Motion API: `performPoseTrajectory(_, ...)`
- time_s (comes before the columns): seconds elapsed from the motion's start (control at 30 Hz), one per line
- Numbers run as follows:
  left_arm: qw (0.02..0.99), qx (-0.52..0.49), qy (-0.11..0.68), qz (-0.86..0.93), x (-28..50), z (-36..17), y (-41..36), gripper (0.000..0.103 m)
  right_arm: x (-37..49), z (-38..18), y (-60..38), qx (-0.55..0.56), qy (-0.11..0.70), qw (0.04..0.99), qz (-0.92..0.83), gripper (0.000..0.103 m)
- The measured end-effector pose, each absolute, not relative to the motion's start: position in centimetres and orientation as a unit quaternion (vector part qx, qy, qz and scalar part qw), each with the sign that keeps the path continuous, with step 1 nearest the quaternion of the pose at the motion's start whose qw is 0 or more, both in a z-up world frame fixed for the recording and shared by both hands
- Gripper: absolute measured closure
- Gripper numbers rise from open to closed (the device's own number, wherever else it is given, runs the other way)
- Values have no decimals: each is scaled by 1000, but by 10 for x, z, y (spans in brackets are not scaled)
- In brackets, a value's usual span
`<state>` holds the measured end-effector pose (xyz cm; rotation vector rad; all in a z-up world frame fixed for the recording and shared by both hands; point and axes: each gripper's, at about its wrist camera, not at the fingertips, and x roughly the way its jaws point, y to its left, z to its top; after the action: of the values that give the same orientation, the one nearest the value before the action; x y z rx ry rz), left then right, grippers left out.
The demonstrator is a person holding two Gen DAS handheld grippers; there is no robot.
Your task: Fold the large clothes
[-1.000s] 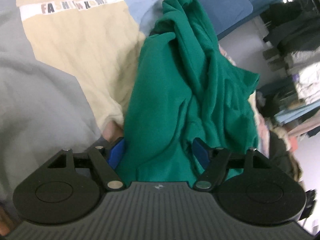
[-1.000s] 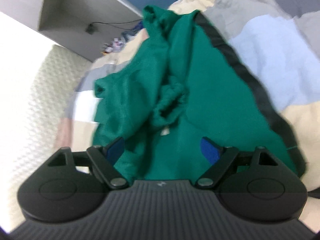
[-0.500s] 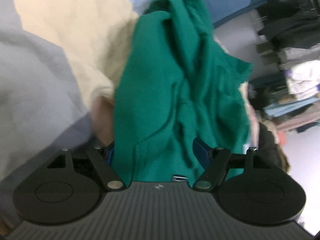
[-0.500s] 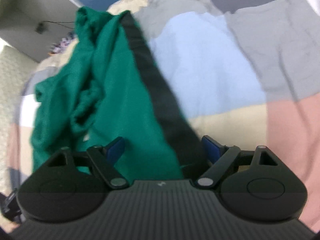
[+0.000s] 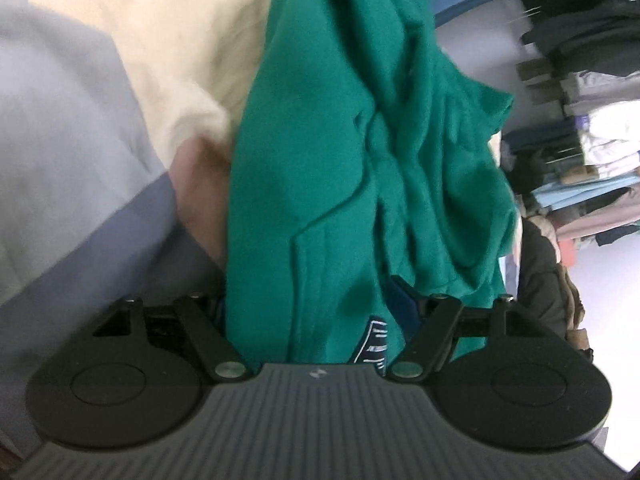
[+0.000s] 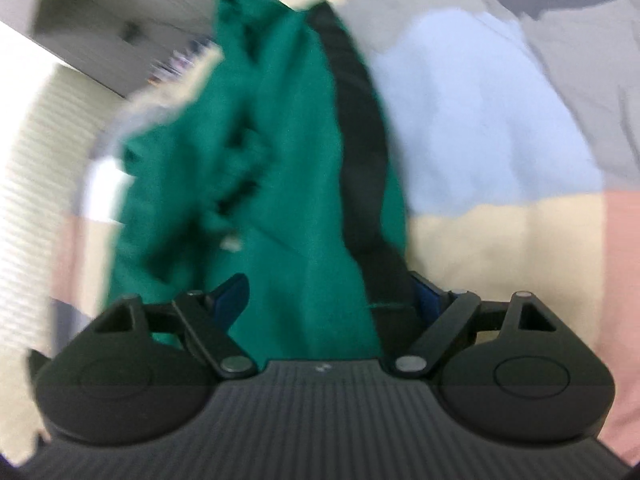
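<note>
A green garment [image 5: 320, 140] lies crumpled in a long heap on a patchwork bed cover [image 5: 60, 120]. My left gripper [image 5: 310, 292] is open, its jaws standing wide on either side of one end of the cloth; a small printed label [image 5: 376, 338] shows near the right finger. In the right wrist view the same green garment [image 6: 288, 160] has a black band [image 6: 356, 120] along its right edge. My right gripper [image 6: 328, 280] is open around that end, with cloth and band between the fingers. The left fingertip in the left wrist view is hidden by cloth.
The bed cover [image 6: 480, 120] has grey, light blue, cream and pink patches. Stacks and racks of clothes [image 5: 580, 60] stand beyond the bed on the right of the left wrist view. A grey cabinet [image 6: 100, 20] and a white textured panel [image 6: 24, 200] border the bed.
Both grippers have sunk toward the garment and tipped downward. The black band has slid from right of the right gripper to between its jaws. The label has come into the left wrist view.
</note>
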<state>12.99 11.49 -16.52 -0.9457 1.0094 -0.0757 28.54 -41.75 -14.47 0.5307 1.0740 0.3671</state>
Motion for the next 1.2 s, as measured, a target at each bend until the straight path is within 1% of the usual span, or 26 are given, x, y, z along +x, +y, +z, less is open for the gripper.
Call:
performPoseTrajectory(0.1, 770, -440, 460, -50, 132, -163, 111, 27, 288, -150, -416, 251, 511, 804, 175, 18)
performPoseTrajectory(0.13, 768, -444, 458, -59, 132, -162, 111, 29, 288, -148, -414, 256, 507, 802, 188, 26)
performPoseTrajectory(0.17, 767, -446, 456, -70, 133, -161, 109, 36, 288, -147, -411, 255, 503, 800, 202, 36)
performPoseTrajectory(0.2, 766, -446, 457, -76, 133, -161, 107, 44, 285, -144, -408, 252, 499, 801, 214, 42)
performPoseTrajectory(0.23, 767, -442, 457, -79, 133, -159, 105, 45, 284, -140, -405, 249, 494, 802, 227, 56)
performPoseTrajectory(0.27, 769, -436, 460, -79, 134, -159, 102, 45, 283, -136, -402, 248, 488, 802, 241, 66)
performPoseTrajectory(0.3, 768, -430, 468, -76, 137, -162, 98, 45, 283, -132, -397, 243, 485, 802, 251, 67)
performPoseTrajectory(0.33, 765, -424, 480, -72, 139, -166, 94, 45, 283, -131, -393, 232, 487, 804, 248, 71)
performPoseTrajectory(0.37, 767, -415, 485, -69, 140, -168, 93, 48, 284, -132, -389, 214, 498, 808, 231, 80)
performPoseTrajectory(0.4, 770, -408, 486, -63, 141, -166, 91, 57, 285, -132, -386, 199, 506, 812, 214, 82)
performPoseTrajectory(0.43, 769, -414, 483, -57, 141, -163, 92, 63, 284, -129, -384, 191, 506, 816, 203, 86)
performPoseTrajectory(0.47, 767, -423, 479, -57, 140, -161, 93, 74, 283, -124, -383, 190, 497, 822, 203, 89)
performPoseTrajectory(0.5, 767, -429, 474, -58, 138, -158, 95, 79, 280, -115, -384, 192, 483, 830, 205, 89)
performPoseTrajectory(0.6, 768, -448, 454, -60, 129, -142, 102, 84, 267, -90, -397, 240, 433, 838, 231, 91)
performPoseTrajectory(0.77, 774, -481, 406, -68, 107, -108, 122, 87, 245, -54, -411, 276, 377, 844, 263, 93)
performPoseTrajectory(0.93, 771, -517, 367, -61, 85, -65, 142, 88, 224, -30, -425, 293, 346, 847, 277, 93)
performPoseTrajectory(1.2, 798, -503, 331, -20, 60, 23, 145, 89, 201, 13, -418, 316, 314, 853, 270, 93)
